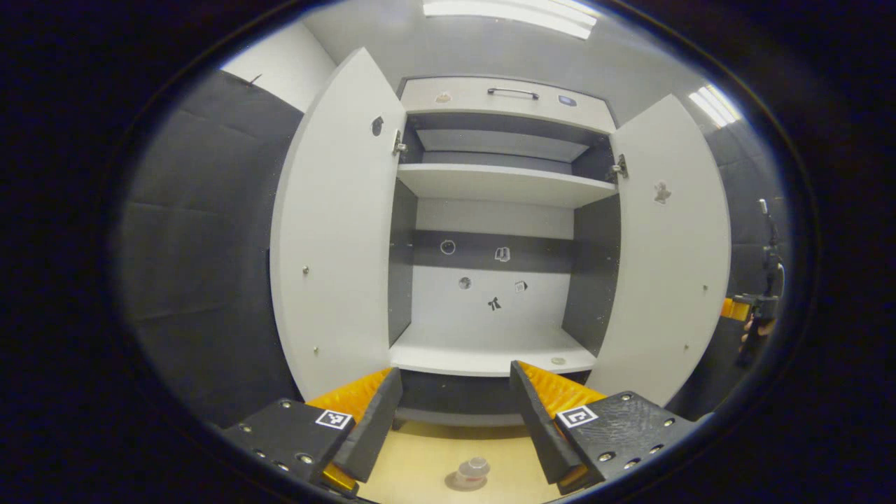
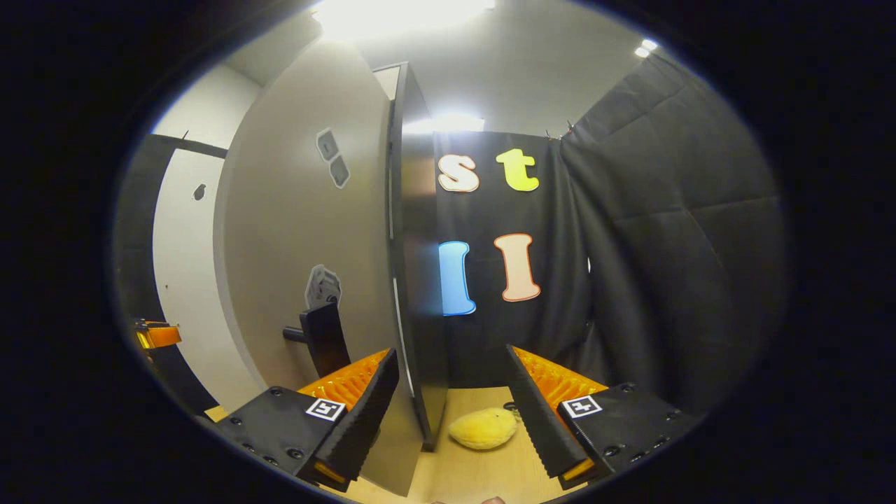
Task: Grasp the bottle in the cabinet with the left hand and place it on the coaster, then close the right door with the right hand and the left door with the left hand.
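Cabinet (image 1: 490, 189), white with grey interior, stands with both doors wide open and bare shelves. Left gripper (image 1: 455, 413) is spread wide, holding nothing, above the clear plastic bottle (image 1: 472, 472) standing on the wooden tabletop (image 1: 420, 469). Right gripper (image 2: 448, 406) is spread wide, straddling the right door's edge (image 2: 413, 280) without touching it, near a yellow plush toy (image 2: 483, 428).

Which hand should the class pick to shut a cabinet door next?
Right. The right claw is open and straddles the edge of the right door, beside its handle. The left claw faces the open cabinet squarely, above the bottle.
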Tool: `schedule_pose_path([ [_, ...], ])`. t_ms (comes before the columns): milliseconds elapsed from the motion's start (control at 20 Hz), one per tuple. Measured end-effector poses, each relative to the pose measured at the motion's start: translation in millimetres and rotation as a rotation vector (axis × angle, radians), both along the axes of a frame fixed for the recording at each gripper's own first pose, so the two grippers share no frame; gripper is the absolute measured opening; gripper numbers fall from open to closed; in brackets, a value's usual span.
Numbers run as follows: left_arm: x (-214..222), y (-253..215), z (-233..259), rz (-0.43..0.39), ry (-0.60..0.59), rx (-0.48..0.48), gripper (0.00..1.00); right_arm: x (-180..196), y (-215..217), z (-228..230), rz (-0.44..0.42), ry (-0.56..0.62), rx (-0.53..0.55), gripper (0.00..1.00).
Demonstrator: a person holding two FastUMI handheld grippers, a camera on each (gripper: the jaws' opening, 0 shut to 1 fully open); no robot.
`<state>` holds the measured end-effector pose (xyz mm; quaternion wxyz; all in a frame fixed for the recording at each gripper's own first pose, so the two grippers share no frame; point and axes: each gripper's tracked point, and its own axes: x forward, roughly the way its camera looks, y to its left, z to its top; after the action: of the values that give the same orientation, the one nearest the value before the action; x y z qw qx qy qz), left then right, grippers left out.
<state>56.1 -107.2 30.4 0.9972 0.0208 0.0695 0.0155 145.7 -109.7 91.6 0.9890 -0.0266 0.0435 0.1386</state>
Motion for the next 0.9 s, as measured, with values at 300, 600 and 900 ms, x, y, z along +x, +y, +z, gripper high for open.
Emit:
schedule_pose_path([
  [300, 6, 25, -6, -0.021, 0.005, -0.062, 0.90, -15, 31, -4, -0.017, 0.010, 0.014, 0.96],
  [600, -4, 59, -20, -0.006, 0.038, -0.096, 0.90, -22, 76, -9, 0.003, 0.015, 0.005, 0.96],
  [900, -21, 90, -18, 0.006, 0.027, -0.118, 0.90, -23, 127, -14, 0.022, 0.008, 0.000, 0.96],
])
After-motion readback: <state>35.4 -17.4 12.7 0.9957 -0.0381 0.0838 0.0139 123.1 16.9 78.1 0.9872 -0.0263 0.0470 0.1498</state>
